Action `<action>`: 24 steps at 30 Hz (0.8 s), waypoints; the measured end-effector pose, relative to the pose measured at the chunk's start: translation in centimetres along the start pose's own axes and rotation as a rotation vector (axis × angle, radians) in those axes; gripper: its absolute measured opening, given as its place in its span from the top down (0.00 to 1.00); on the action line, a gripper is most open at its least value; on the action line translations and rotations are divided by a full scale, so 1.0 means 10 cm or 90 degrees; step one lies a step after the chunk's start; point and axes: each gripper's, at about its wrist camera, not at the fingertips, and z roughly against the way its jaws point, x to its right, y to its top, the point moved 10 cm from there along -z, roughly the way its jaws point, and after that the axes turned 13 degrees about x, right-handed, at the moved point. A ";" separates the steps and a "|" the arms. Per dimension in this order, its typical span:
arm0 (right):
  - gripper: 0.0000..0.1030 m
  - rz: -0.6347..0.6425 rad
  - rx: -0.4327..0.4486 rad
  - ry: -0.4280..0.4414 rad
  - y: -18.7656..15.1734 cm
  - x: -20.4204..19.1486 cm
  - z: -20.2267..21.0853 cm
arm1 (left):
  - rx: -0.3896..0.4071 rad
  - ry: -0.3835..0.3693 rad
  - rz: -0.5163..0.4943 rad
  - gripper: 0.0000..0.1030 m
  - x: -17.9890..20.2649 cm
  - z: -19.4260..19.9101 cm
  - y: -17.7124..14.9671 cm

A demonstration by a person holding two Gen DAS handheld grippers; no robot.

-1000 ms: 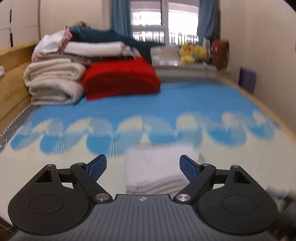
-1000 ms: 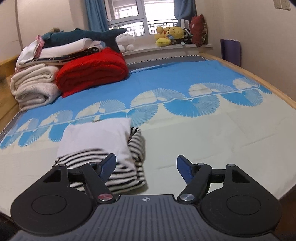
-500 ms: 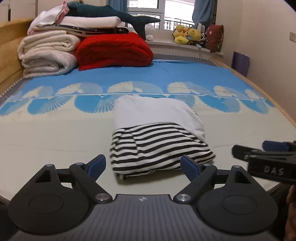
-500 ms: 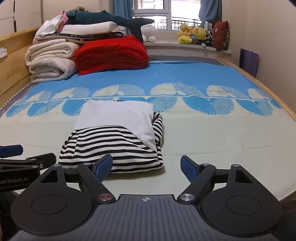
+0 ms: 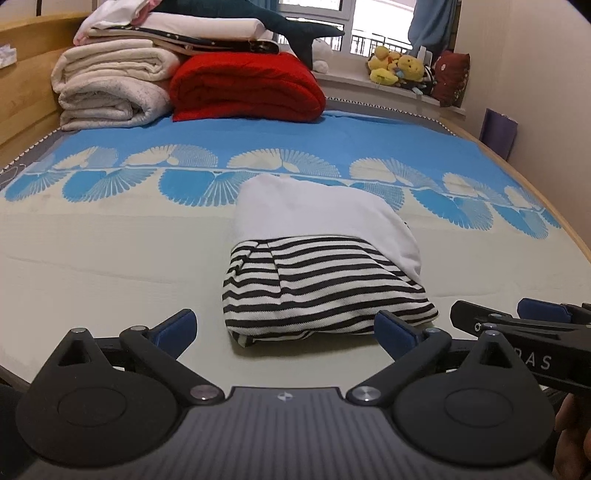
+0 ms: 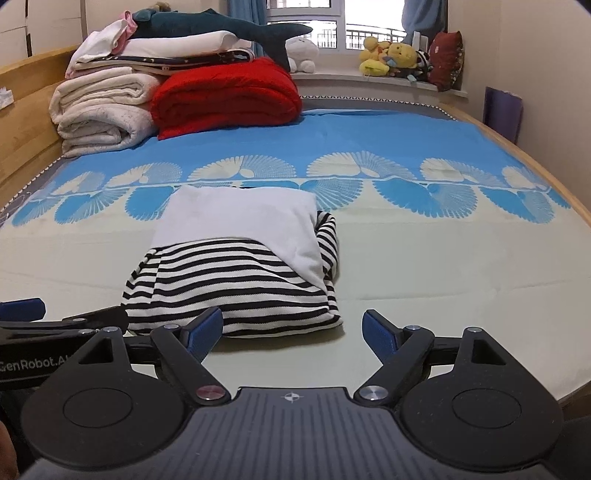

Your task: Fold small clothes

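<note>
A folded garment (image 5: 325, 288), black-and-white striped with a white panel laid over its far half, lies on the bed's cream sheet (image 5: 110, 266). My left gripper (image 5: 284, 325) sits low at the garment's near edge, its jaws opening; the blue pads flank that edge without touching it. My right gripper (image 6: 291, 319) stands open just before the garment's (image 6: 229, 284) near right corner, holding nothing. Each gripper shows in the other's view: the right gripper (image 5: 517, 317) at the right edge, the left gripper (image 6: 55, 321) at the left edge.
At the head of the bed are rolled white blankets (image 5: 107, 88), a red blanket (image 5: 247, 88) and a plush shark (image 6: 221, 27) on folded linen. Stuffed toys (image 6: 391, 55) line the windowsill. A wooden bed frame (image 6: 29, 122) runs along the left; a purple object (image 6: 502, 110) leans on the right wall.
The left gripper has come down and back from over the garment, which now lies whole in front of it. The right gripper has swung toward the garment. Both pairs of jaws stand wider.
</note>
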 end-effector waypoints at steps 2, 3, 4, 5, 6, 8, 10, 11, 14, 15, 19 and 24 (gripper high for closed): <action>0.19 -0.005 0.000 0.001 0.01 0.00 -0.01 | 0.000 0.001 0.001 0.01 0.00 -0.01 -0.01; 0.19 -0.004 -0.001 0.000 0.01 0.00 -0.02 | -0.003 0.001 0.002 0.01 -0.01 -0.03 -0.01; 0.19 -0.002 -0.002 -0.001 0.01 0.00 -0.03 | -0.004 0.002 0.003 0.01 -0.01 -0.03 -0.02; 0.19 -0.001 -0.002 -0.002 0.00 0.00 -0.04 | -0.005 0.002 0.003 0.01 0.00 -0.04 -0.02; 0.19 -0.002 -0.003 -0.002 0.00 0.00 -0.04 | -0.005 0.004 0.003 0.01 0.00 -0.04 -0.02; 0.19 0.000 -0.004 -0.003 0.00 0.02 -0.05 | -0.006 0.005 0.001 0.01 0.00 -0.05 -0.02; 0.19 0.003 -0.005 -0.005 0.00 0.02 -0.06 | -0.009 0.004 0.001 0.01 0.01 -0.06 -0.03; 0.19 0.004 -0.005 -0.006 -0.01 0.01 -0.06 | -0.011 0.004 0.002 0.01 0.01 -0.07 -0.04; 0.19 0.008 -0.007 -0.008 -0.01 0.02 -0.07 | -0.014 0.003 0.003 0.01 0.01 -0.08 -0.05; 0.19 0.009 -0.007 -0.009 -0.01 0.02 -0.08 | -0.014 0.004 0.003 0.01 0.02 -0.08 -0.05; 0.19 0.011 -0.007 -0.011 -0.01 0.01 -0.08 | -0.014 0.003 0.003 0.01 0.01 -0.08 -0.05; 0.19 0.011 -0.007 -0.011 -0.01 0.01 -0.08 | -0.015 0.003 0.003 0.01 0.01 -0.08 -0.05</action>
